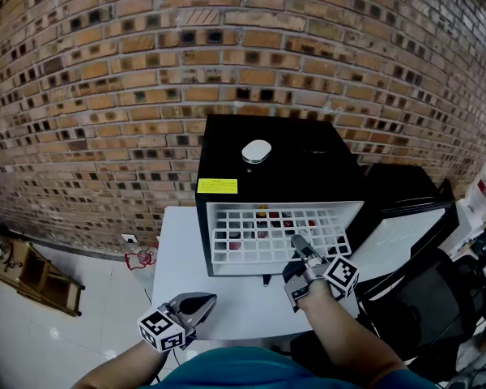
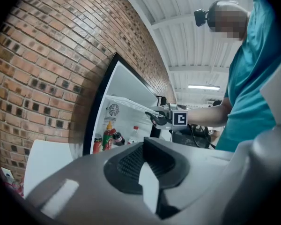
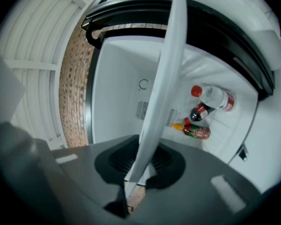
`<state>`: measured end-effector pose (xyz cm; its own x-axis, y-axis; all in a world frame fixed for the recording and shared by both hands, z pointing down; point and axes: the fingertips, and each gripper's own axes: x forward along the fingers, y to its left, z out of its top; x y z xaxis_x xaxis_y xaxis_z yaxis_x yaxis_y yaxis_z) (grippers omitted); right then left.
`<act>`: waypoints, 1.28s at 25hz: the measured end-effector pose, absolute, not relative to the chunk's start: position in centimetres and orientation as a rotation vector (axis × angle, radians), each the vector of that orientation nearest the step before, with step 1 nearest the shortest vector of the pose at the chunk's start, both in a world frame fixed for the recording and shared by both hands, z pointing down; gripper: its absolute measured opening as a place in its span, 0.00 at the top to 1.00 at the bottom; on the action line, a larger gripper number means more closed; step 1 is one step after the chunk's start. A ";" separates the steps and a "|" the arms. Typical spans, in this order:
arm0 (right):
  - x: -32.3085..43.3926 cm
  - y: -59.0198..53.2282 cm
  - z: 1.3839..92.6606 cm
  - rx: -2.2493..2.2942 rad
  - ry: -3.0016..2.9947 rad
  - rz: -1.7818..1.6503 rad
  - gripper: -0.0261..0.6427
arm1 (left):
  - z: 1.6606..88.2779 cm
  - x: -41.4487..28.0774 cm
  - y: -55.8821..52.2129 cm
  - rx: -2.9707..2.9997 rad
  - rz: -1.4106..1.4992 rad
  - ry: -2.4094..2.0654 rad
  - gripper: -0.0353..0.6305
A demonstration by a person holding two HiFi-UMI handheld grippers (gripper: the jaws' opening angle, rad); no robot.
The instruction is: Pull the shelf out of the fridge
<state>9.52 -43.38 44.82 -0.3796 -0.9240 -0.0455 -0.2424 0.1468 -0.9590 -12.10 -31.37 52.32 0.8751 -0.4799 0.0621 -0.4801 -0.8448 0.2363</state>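
Observation:
A black mini fridge stands on a white table with its door swung open to the right. The white grid shelf sticks part way out of the front. My right gripper is shut on the shelf's front edge. In the right gripper view the shelf runs edge-on between the jaws of the right gripper. My left gripper hovers low at the table's front left, shut and holding nothing. The left gripper view shows the shelf gripped by the right gripper.
Bottles and a can lie on the fridge floor under the shelf. A white oval object rests on the fridge top. A brick wall stands behind. A wooden stool is on the floor at left, a black chair at right.

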 end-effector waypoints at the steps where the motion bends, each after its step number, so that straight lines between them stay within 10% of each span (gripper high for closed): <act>1: 9.5 -43.4 44.8 -1.124 1.739 -1.268 0.91 | 52.3 -12.1 -31.3 2.802 0.000 -0.729 0.95; 32: 9.5 -29.7 48.5 -1.104 1.668 -1.238 0.92 | 53.0 -13.0 -25.7 2.827 0.043 -0.610 0.95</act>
<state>9.51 -29.75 48.47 -0.3293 -0.9406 -0.0826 -0.1936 0.1529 -0.9691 -12.98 -25.74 53.05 0.9119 -0.4023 0.0804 -0.4096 -0.8816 0.2344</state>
